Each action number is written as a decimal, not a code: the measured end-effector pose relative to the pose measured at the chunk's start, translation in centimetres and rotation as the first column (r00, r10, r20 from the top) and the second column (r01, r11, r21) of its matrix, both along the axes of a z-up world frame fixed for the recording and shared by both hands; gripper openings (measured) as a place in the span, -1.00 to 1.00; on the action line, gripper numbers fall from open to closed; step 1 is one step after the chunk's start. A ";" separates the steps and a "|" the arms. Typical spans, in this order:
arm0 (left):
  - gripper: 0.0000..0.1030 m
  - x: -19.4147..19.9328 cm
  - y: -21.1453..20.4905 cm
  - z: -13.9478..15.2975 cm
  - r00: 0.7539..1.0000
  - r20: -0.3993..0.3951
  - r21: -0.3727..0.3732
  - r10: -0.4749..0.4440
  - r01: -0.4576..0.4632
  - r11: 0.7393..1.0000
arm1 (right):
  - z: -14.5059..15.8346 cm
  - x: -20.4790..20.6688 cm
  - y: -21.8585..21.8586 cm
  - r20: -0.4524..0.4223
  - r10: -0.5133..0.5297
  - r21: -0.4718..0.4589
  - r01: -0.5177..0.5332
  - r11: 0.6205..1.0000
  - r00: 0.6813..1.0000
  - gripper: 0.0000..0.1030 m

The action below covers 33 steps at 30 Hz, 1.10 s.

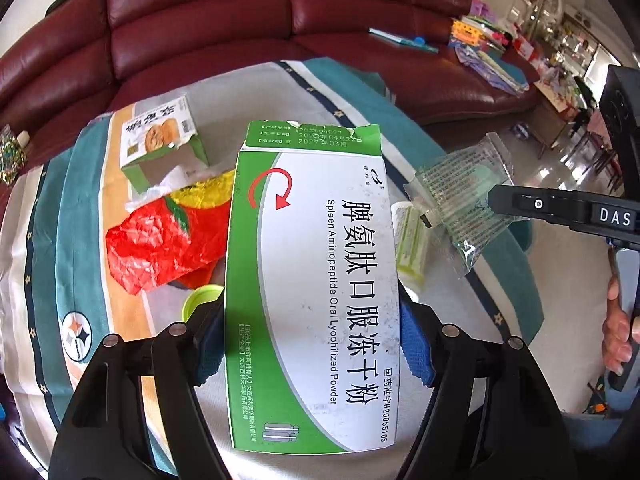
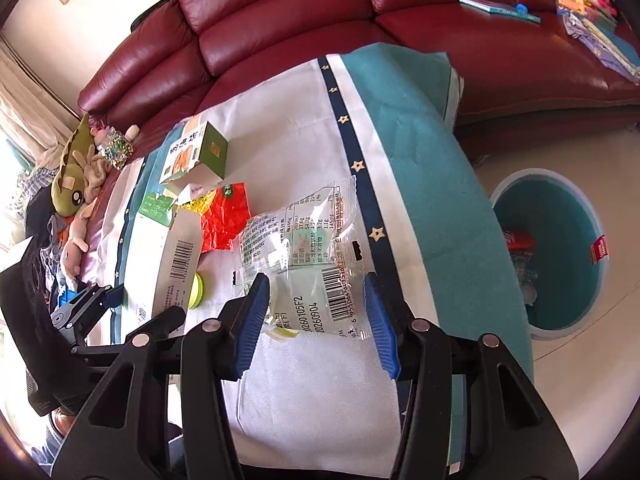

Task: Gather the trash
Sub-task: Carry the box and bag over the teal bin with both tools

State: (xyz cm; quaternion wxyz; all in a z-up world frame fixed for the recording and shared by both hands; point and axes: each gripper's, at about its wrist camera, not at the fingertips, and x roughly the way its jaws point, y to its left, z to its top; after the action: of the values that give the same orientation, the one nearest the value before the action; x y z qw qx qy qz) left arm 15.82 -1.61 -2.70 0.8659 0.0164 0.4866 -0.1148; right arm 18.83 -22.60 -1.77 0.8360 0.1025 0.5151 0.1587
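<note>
My left gripper point(image 1: 312, 340) is shut on a green and white medicine box point(image 1: 316, 280) and holds it above the table; the box also shows in the right wrist view point(image 2: 172, 256). My right gripper point(image 2: 316, 316) is shut on a clear plastic food wrapper point(image 2: 304, 248), lifted off the cloth; the wrapper also shows in the left wrist view point(image 1: 464, 196). On the table lie a red and yellow crumpled wrapper point(image 1: 168, 236), a small green snack carton point(image 1: 160, 140), a yellow-green lid point(image 1: 200, 300) and a pale green tube point(image 1: 412, 240).
The table carries a teal, white and navy striped cloth point(image 2: 420, 152). A round teal bin point(image 2: 560, 256) with some trash inside stands on the floor to the right. A dark red leather sofa point(image 1: 200, 20) runs behind, with books and toys on it.
</note>
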 end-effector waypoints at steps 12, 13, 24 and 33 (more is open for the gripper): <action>0.41 2.0 -10.3 2.5 0.981 0.044 -0.005 -0.187 0.187 0.982 | 0.8 -1.2 -10.4 0.037 -0.184 0.033 0.183 0.983 0.982 -0.10; 0.41 2.2 -11.3 2.5 0.979 0.043 -0.001 -0.202 0.202 0.979 | 0.8 -1.4 -11.6 0.039 -0.206 0.038 0.204 0.978 0.978 -0.10; 0.41 5.1 -23.2 0.7 0.930 -0.008 0.029 -0.368 0.368 0.930 | -1.4 -3.4 -25.4 0.022 -0.463 0.061 0.461 0.885 0.886 -0.10; 0.41 7.8 -30.2 -2.2 0.900 -0.058 0.005 -0.433 0.434 0.901 | -3.4 -3.6 -30.9 -0.012 -0.543 0.015 0.543 0.840 0.840 -0.10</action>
State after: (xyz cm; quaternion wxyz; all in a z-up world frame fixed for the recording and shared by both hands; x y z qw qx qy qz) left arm 23.61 -31.78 -4.85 0.8047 0.1288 0.4956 -0.3006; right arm 15.19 -53.46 -5.22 0.8439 0.2521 0.4667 -0.0803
